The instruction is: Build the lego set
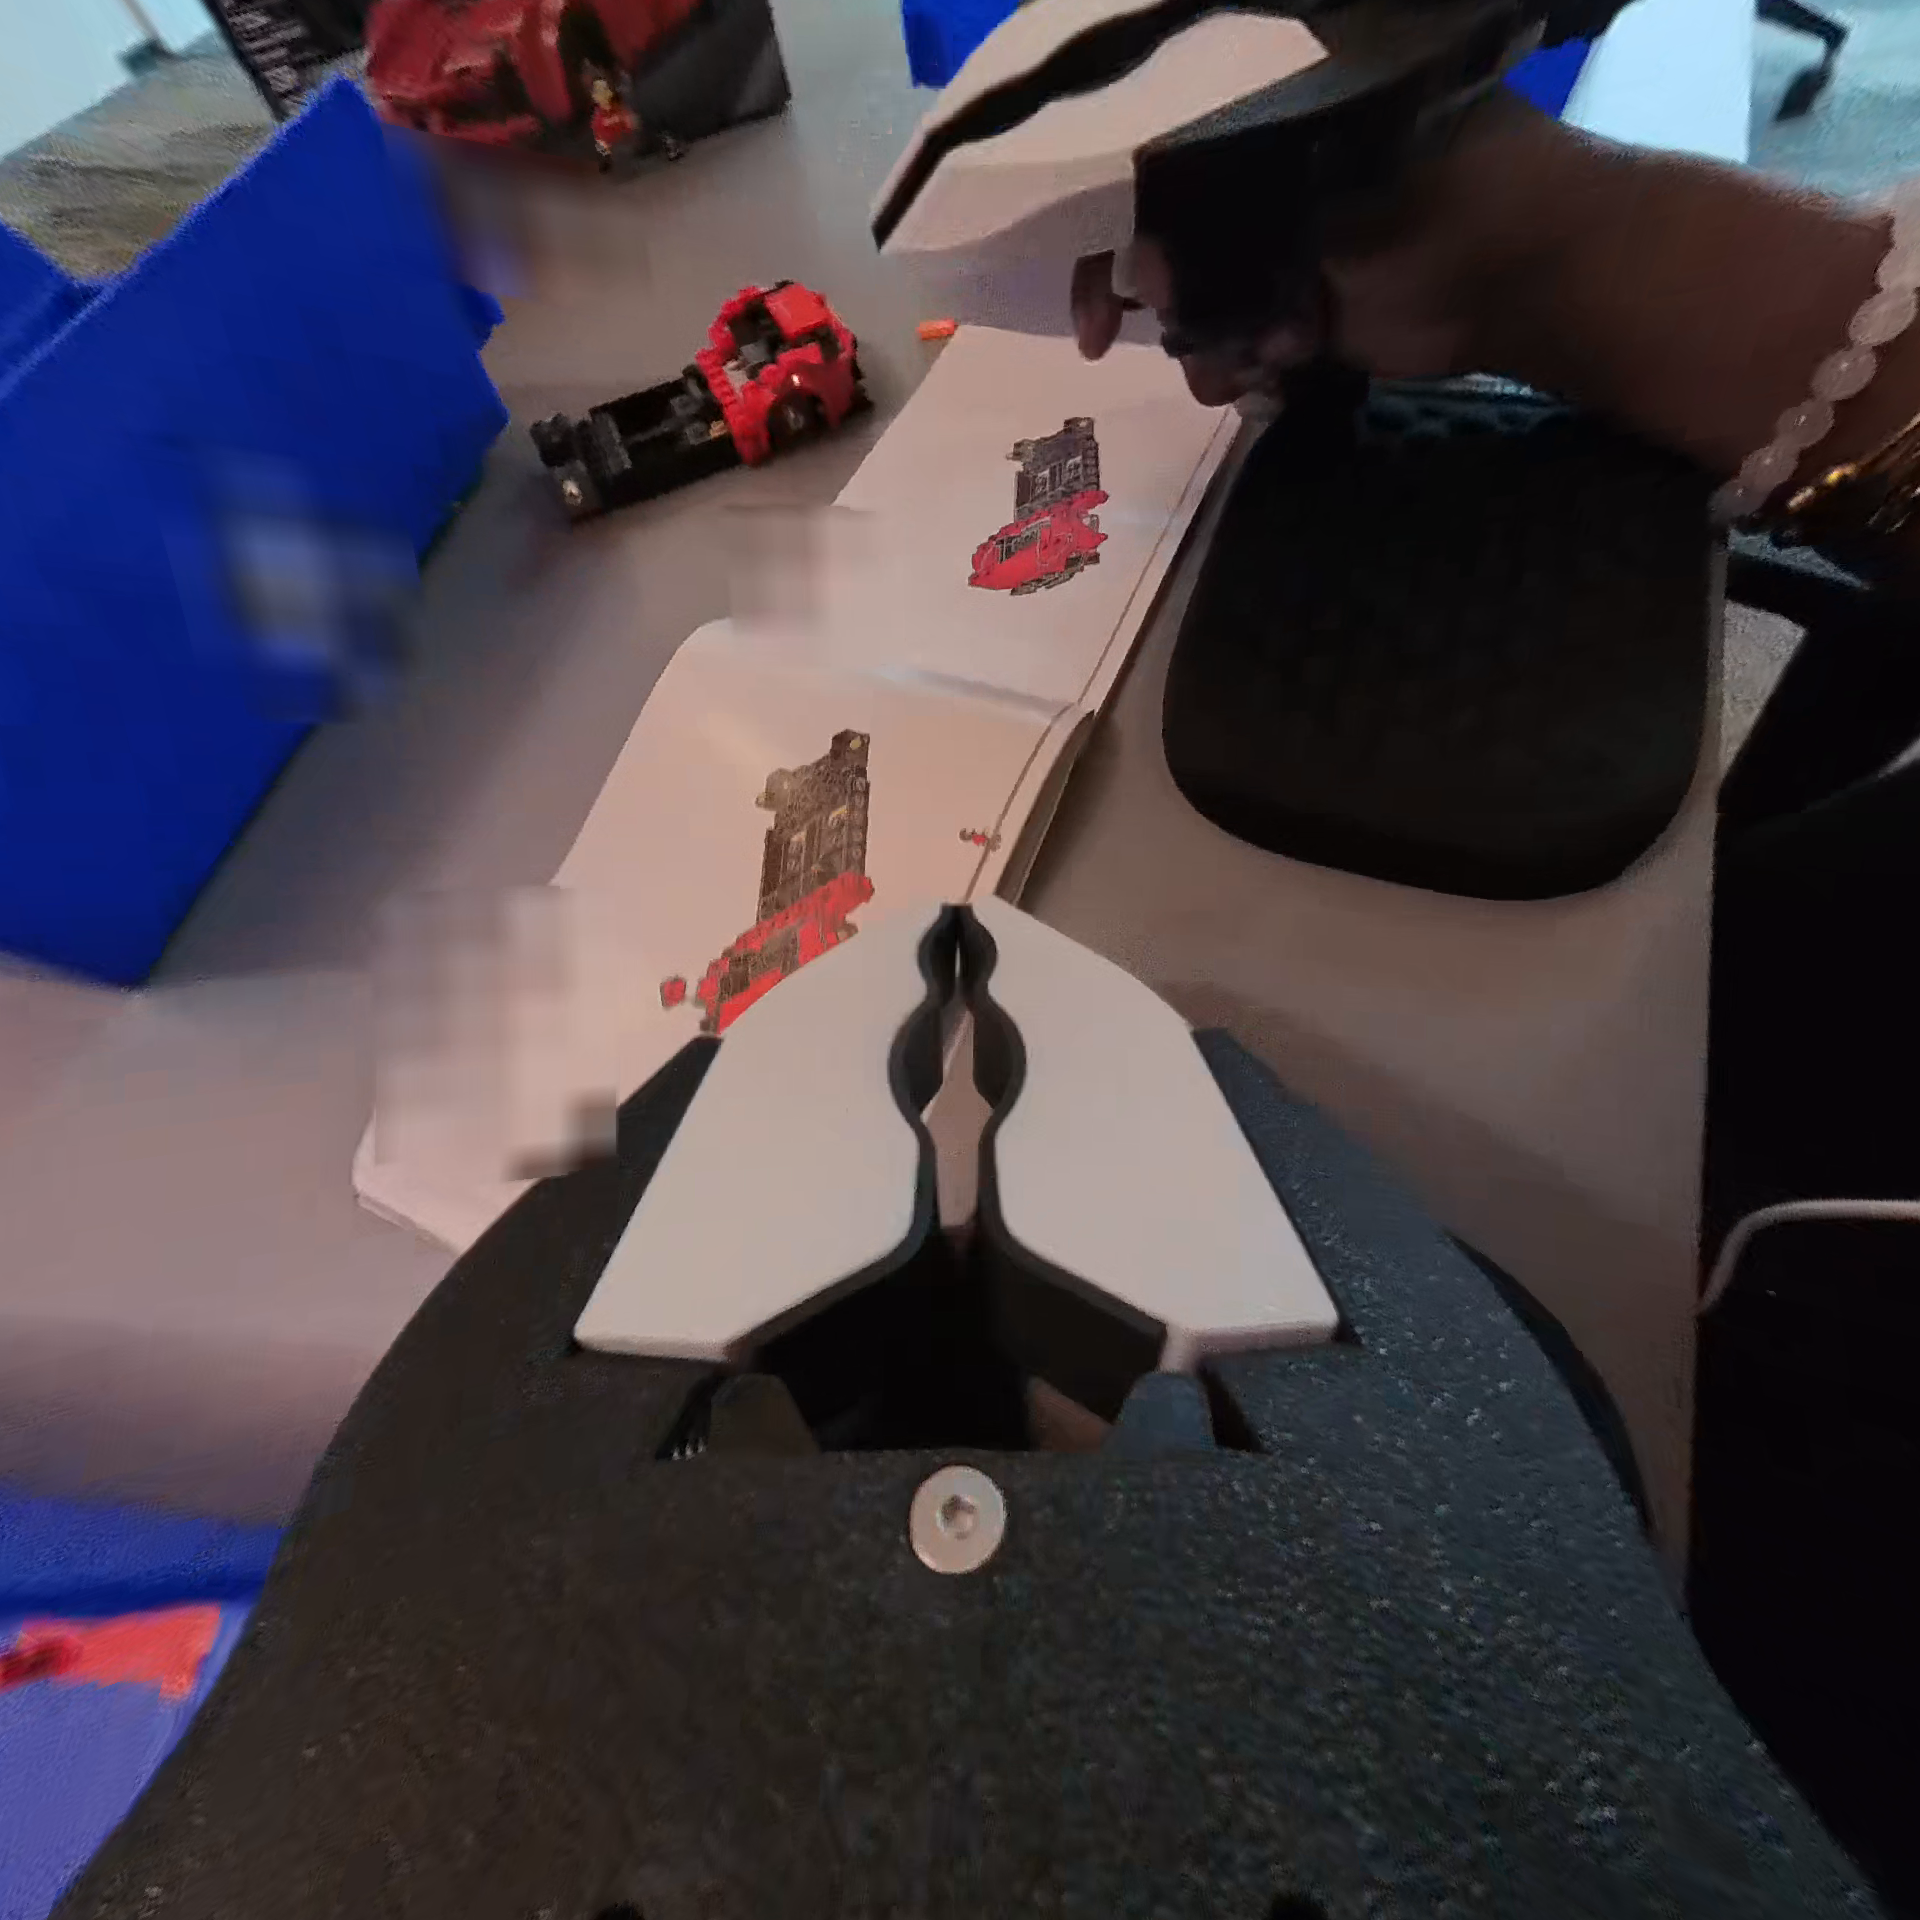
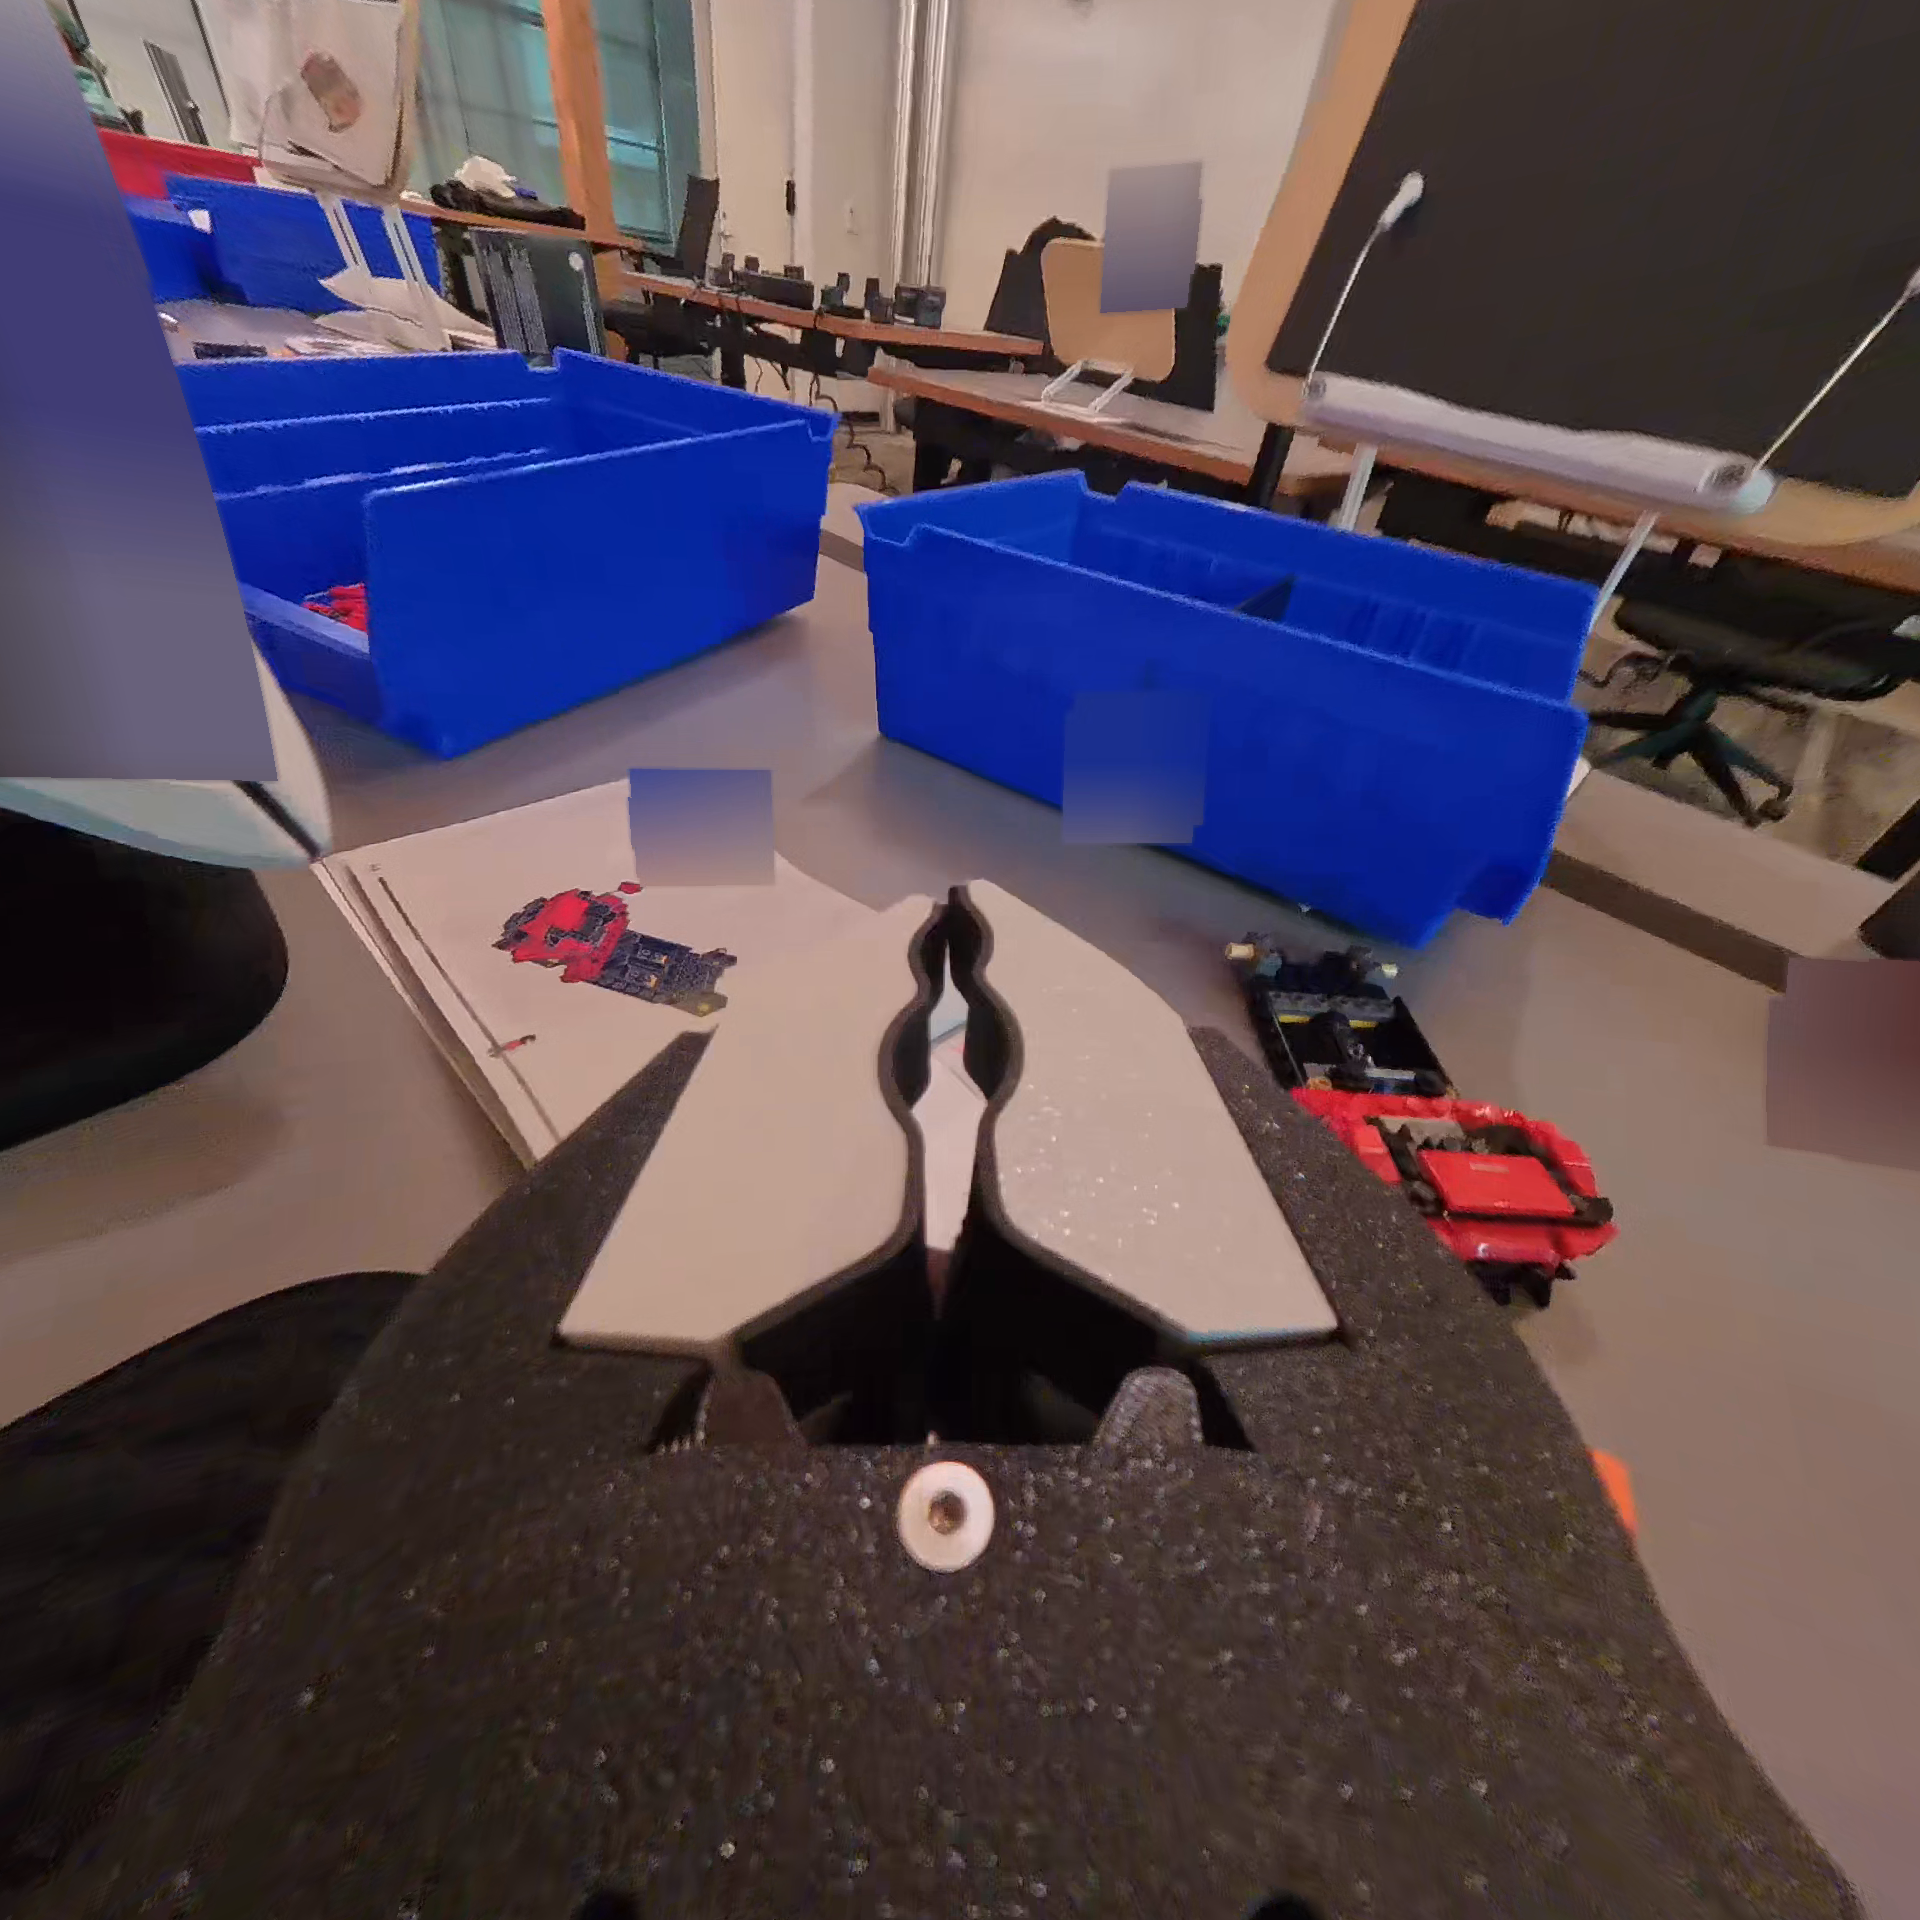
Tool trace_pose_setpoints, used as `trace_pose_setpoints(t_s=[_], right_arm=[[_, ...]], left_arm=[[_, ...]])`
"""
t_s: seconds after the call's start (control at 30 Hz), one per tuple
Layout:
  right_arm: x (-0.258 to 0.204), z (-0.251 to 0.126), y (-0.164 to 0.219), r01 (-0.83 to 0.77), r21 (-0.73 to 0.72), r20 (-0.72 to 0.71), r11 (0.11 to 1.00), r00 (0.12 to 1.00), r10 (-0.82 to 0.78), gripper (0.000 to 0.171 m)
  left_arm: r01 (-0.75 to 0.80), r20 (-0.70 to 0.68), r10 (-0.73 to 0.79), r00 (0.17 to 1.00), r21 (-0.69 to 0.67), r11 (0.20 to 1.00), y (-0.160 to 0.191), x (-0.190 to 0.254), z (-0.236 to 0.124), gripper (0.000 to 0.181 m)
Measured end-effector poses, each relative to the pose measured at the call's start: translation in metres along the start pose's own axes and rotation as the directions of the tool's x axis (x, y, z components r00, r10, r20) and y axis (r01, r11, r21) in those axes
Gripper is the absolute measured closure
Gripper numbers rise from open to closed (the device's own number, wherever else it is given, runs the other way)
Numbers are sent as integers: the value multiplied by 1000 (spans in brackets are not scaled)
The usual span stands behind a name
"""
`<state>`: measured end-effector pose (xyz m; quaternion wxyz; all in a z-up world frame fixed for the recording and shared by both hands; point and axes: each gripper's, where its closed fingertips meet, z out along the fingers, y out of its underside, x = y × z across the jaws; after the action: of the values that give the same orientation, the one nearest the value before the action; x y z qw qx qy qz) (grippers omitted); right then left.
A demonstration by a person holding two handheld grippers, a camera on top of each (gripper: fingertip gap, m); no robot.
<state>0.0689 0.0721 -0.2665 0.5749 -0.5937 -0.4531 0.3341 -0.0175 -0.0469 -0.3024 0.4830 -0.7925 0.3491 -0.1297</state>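
Observation:
A half-built red and black lego car (image 1: 701,393) lies on the grey table beyond an open instruction booklet (image 1: 810,831). In the right wrist view the car (image 2: 1423,1122) lies to the right of my gripper and the booklet (image 2: 582,966) lies under and left of it. My left gripper (image 1: 958,914) is shut and empty, hovering over the booklet's near page. My right gripper (image 2: 956,899) is shut and empty over the booklet's far page. It also shows in the left wrist view (image 1: 935,197) at the top, held by a hand.
A blue bin (image 1: 208,499) stands left of the booklet. Two blue bins (image 2: 520,540) (image 2: 1226,675) stand beyond it; one holds red pieces (image 2: 338,603). A small orange piece (image 1: 935,329) lies near the car. A black chair seat (image 1: 1444,644) sits at the table's edge. A lego box (image 1: 540,62) stands far back. Some 15 cm of space lies between my two pairs of fingers.

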Motion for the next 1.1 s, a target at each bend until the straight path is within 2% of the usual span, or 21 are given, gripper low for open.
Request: trace_pose_setpoints(t_s=[0.17,0.3,0.43,0.5,0.63,0.9,1.1], right_arm=[[10,0,4,-83,4,-14,997,996,83,169],[20,-5,1,-145,49,-35,988,989,146,164],[44,-19,-5,-228,151,-135,962,959,249,163],[57,-28,-6,-267,204,-186,942,934,305,161],[67,-37,-6,-350,267,-171,898,899,402,160],[66,-27,14,-416,147,-127,897,892,435,155],[51,-13,29,-298,-20,-133,954,947,293,155]], left_arm=[[-130,-38,128,991,-71,989,-22,-14,36,177],[-197,-52,194,980,-52,979,-39,-14,79,170],[-250,-77,238,968,-240,938,10,-17,95,181],[-228,-68,219,973,-175,958,13,-17,92,181],[-139,-108,118,987,-208,968,17,-20,88,181],[-154,-103,136,985,-190,970,17,-21,89,180],[-157,-103,139,985,-183,971,17,-21,89,180]])
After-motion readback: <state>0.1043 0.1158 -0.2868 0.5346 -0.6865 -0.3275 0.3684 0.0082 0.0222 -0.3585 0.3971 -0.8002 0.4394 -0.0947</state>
